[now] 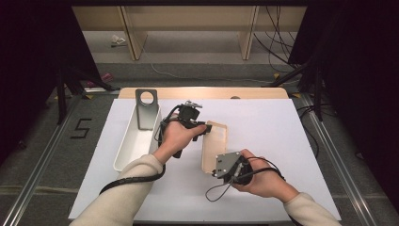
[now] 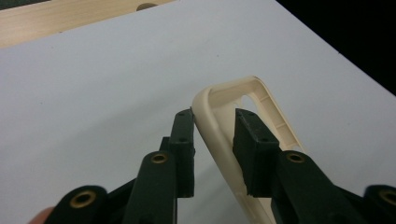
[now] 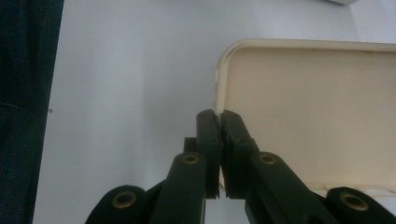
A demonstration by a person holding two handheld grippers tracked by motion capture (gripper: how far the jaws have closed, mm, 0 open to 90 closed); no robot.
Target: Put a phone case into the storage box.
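A cream phone case (image 1: 214, 141) lies hollow side up on the white board, between my two hands. My left gripper (image 1: 206, 127) reaches its far end from the left. In the left gripper view its jaws straddle the case's curved corner rim (image 2: 219, 93), one outside the wall and one inside. They stand narrowly apart and close to the wall, so my left gripper (image 2: 214, 114) is open. My right gripper (image 1: 215, 172) is at the near end. In the right gripper view my right gripper (image 3: 217, 114) is shut on the thin edge of the case (image 3: 303, 107) by its corner.
A long white bin (image 1: 134, 143) lies left of my left hand, with a grey metal bracket (image 1: 147, 110) with a round hole standing at its far end. The white board (image 1: 268, 127) ends at a wooden strip (image 1: 202, 92) at the back. Cables lie on the floor beyond.
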